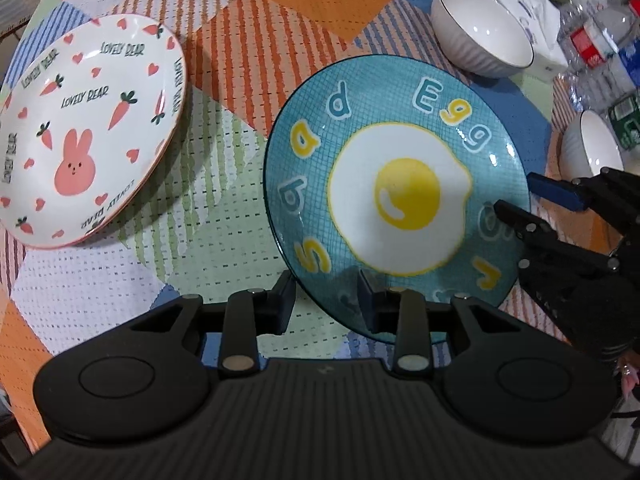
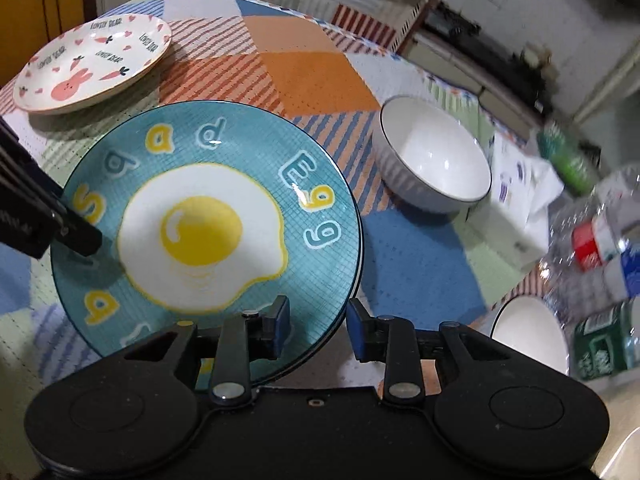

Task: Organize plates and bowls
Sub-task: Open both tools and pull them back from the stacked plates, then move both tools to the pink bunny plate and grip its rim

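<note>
A round table [image 2: 304, 60] under a patchwork cloth of orange, blue and green patches fills both views. On it the blue plate [image 1: 400, 132], printed with a fried egg and a ring of letters, sits near the middle, tilted, with its near rim raised off the cloth. To its left and well apart lies the white plate [image 1: 86, 132] with a pink rabbit, carrots and hearts. Beyond the blue plate stands a white bowl [image 2: 434, 156] with a dark rim, upright and empty; a second white bowl [image 2: 528, 332] shows at the right edge, beside clear plastic bottles [image 2: 600, 240] and a green carton [image 2: 600, 340]. The left gripper [image 1: 326, 300] straddles the near rim of the blue plate, one blue pad inside the dish and the other outside below the rim; whether the pads press on the rim cannot be told. The right gripper [image 2: 316, 324] has its jaws apart at the plate's other edge, one pad over the plate's face, the other clear of the rim above the cloth, gripping nothing.
</note>
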Demonstrator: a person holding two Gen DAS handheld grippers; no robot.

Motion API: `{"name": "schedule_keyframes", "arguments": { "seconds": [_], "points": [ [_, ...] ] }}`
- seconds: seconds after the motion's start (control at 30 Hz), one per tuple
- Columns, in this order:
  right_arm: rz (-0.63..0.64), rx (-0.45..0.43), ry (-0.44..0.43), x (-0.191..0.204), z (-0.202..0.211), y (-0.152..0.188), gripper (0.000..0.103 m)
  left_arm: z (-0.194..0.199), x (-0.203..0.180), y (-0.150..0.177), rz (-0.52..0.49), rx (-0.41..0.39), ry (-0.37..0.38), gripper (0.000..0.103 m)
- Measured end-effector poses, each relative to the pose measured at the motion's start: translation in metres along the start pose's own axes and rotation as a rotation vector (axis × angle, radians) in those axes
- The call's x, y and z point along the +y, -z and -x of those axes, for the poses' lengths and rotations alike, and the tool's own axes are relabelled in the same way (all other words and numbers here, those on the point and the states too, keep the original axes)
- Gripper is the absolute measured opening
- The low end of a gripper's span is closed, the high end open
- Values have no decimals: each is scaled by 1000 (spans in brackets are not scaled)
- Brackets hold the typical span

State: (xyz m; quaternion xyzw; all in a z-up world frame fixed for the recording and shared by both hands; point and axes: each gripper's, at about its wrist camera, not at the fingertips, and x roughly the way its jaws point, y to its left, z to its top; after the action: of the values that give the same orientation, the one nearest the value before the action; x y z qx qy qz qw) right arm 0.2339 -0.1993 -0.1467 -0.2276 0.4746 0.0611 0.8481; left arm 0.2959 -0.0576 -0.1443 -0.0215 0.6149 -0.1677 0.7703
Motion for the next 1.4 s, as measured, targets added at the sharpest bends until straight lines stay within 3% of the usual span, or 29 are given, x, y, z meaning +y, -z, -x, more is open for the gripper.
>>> {"name": "schedule_keyframes", "arguments": {
  "seconds": [0.1, 0.3, 0.6, 0.83, 1.0, 1.1, 1.4],
  "points": [
    [-6, -10, -18, -3, 7, -2, 36, 13, 5, 5, 13, -24, 16, 32],
    [-22, -127, -106, 0, 38, -10, 37, 46, 10, 17, 1, -70, 10, 32],
    [6, -261, -198, 15, 87, -23, 47, 96, 17, 39, -21, -146, -24, 32],
    [-17, -311, -267, 18, 112, -28, 52, 121, 30, 56, -25, -178, -47, 33],
    [-35, -342, -337, 18, 122, -37, 56, 131, 44, 61, -23, -232, -98, 36],
    [-22, -362, -378, 22, 126, -46, 63, 131, 62, 56, 6, -269, -154, 38],
    [119, -367, -445, 47, 120, -97, 72, 134, 135, 41, 97, -341, -259, 49]
  ]
}}
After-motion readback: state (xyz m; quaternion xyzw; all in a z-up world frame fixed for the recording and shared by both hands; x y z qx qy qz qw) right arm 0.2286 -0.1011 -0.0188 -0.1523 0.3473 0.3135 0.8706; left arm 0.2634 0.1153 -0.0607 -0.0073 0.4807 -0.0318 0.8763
